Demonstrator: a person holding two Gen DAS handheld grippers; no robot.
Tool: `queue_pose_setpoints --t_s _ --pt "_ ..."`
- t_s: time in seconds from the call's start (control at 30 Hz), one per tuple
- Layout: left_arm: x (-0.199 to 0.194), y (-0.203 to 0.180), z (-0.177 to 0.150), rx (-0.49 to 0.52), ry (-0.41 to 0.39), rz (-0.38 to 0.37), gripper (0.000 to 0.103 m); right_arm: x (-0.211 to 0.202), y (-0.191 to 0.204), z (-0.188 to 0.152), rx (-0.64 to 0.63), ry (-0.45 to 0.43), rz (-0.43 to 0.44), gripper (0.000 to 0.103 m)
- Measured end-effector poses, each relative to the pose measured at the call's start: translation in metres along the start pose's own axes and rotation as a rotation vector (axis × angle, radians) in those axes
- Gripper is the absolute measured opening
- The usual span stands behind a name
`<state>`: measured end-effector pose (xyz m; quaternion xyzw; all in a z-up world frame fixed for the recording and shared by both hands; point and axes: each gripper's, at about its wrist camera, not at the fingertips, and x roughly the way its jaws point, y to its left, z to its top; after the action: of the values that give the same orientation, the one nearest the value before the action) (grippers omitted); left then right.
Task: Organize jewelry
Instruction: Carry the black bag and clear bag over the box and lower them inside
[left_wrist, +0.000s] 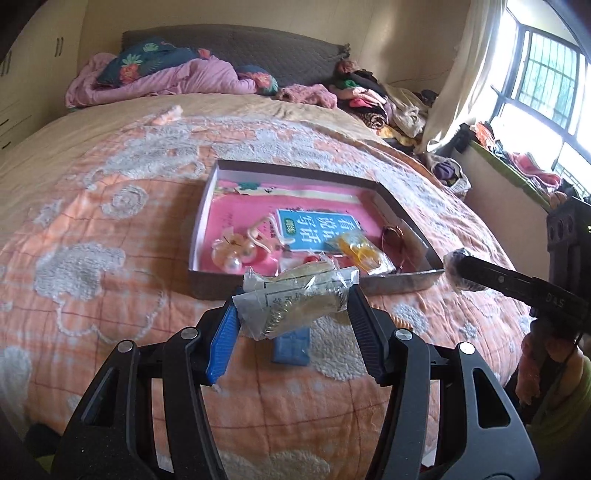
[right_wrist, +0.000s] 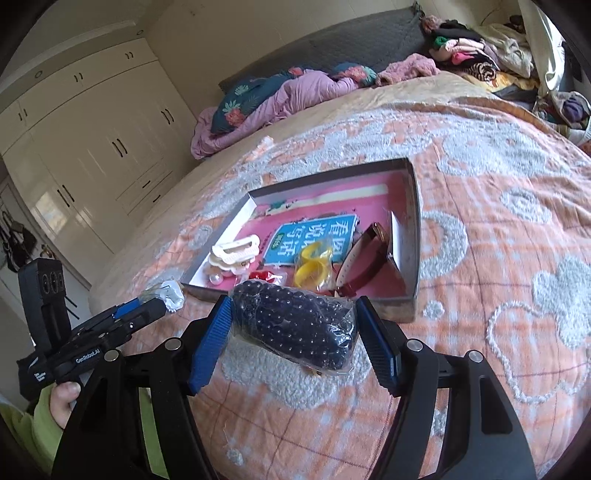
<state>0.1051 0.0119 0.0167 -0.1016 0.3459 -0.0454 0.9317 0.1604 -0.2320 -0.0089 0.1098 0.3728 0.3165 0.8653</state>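
A shallow cardboard box (left_wrist: 402, 282) (right_wrist: 415, 236) with a pink lining lies on the bed. In it lie a pearl hair piece (left_wrist: 232, 254), a white hair clip (right_wrist: 234, 251), yellow bangles in plastic (right_wrist: 312, 264) (left_wrist: 364, 253), a red item (right_wrist: 264, 275) and a dark red band (right_wrist: 365, 254). My left gripper (left_wrist: 295, 314) is shut on a clear bag with a gold chain (left_wrist: 295, 295), just before the box's near edge. My right gripper (right_wrist: 295, 332) is shut on a bag of dark beads (right_wrist: 295, 321), also at the near edge.
The bed has an orange and white quilt (left_wrist: 110, 221). A blue flat piece (left_wrist: 291, 347) lies on it under my left gripper. Pillows and a purple blanket (left_wrist: 166, 77) are at the head. Clothes (left_wrist: 369, 96) pile at the far right. Wardrobes (right_wrist: 92, 147) stand left.
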Motion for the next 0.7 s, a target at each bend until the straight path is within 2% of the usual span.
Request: queue_pose_setpoints --t_s 0.37,0.7 --pt "0.004 0.005 0.015 -0.001 -0.029 0.017 0.048 -0.007 0.018 0.02 -0.054 -0.076 -0.006 0.067" --pt "0.018 -0.006 0.03 0.024 -0.034 0.01 0.048 -0.004 0.022 0.038 -0.084 -0.124 -0.03 0.067"
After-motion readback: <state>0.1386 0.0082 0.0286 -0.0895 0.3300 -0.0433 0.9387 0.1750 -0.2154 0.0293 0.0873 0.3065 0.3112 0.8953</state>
